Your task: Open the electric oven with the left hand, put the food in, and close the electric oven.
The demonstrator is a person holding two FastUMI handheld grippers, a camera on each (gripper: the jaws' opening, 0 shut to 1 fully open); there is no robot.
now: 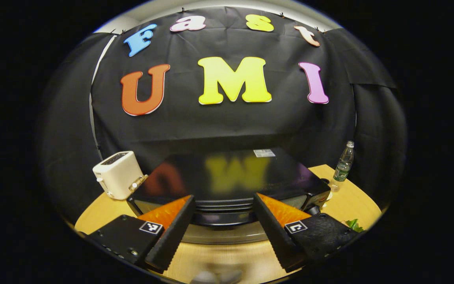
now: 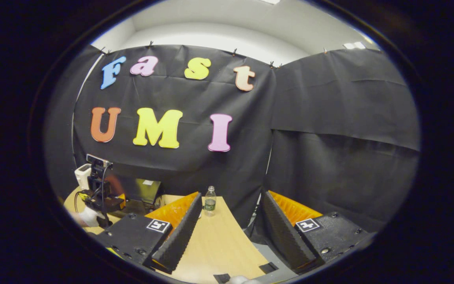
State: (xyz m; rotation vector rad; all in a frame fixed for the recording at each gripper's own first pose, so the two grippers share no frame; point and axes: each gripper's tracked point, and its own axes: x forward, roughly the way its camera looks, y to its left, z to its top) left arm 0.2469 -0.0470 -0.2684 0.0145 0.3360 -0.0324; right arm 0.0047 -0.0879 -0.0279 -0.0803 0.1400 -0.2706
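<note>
— Facing the oven head-on, the left gripper has its fingers spread wide, gripping nothing. The oven sits on the table, between a toaster and a bottle.

— And the right gripper?

— Also wide apart, empty, over the table edge, well right of the oven.
</note>
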